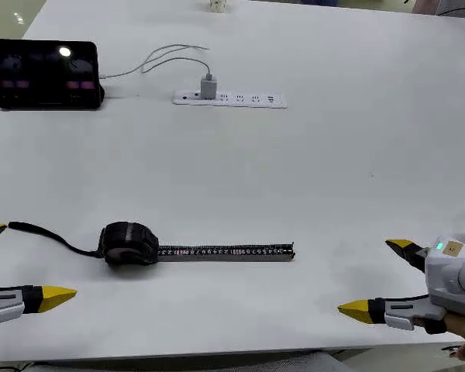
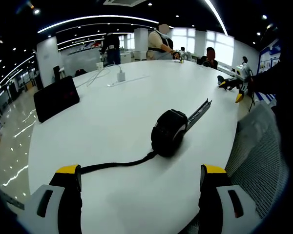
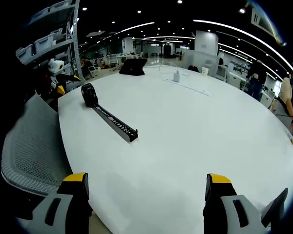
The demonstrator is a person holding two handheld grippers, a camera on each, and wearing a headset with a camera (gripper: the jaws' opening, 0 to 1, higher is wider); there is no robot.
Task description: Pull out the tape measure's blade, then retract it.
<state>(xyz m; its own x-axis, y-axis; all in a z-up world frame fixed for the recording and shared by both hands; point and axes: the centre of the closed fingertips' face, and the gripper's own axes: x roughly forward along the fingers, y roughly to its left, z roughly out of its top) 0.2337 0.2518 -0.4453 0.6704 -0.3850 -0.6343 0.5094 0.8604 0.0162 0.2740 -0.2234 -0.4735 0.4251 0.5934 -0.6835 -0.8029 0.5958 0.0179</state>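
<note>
Across nearly all of the head view spreads a broad white counter (image 1: 333, 178). At the lower left edge of the frame the left hand-held gripper (image 1: 39, 261) has its yellow-tipped jaws spread wide with nothing between them. At the lower right the right hand-held gripper (image 1: 363, 277) is likewise spread and empty.

A dark, rectangular tablet (image 1: 45, 74) stands propped in the upper left. A white power strip (image 1: 240, 99), with a charger plugged in and a pale cable, lies at upper centre.

The black, rounded tape measure case (image 1: 129, 244) rests on the counter in the lower left-centre. Its narrow marked blade (image 1: 225, 251) lies flat, drawn out toward the right and ending near the lower middle. A thin black wrist strap (image 1: 46, 234) trails left from the case, toward the upper jaw of the left hand-held gripper.

Pulling out looks done, so retracting appears to be what remains. That probably calls for the left hand-held gripper to steady the case. The right one, well apart from the blade's end hook, would then have to reach in and guide the blade home.
</note>
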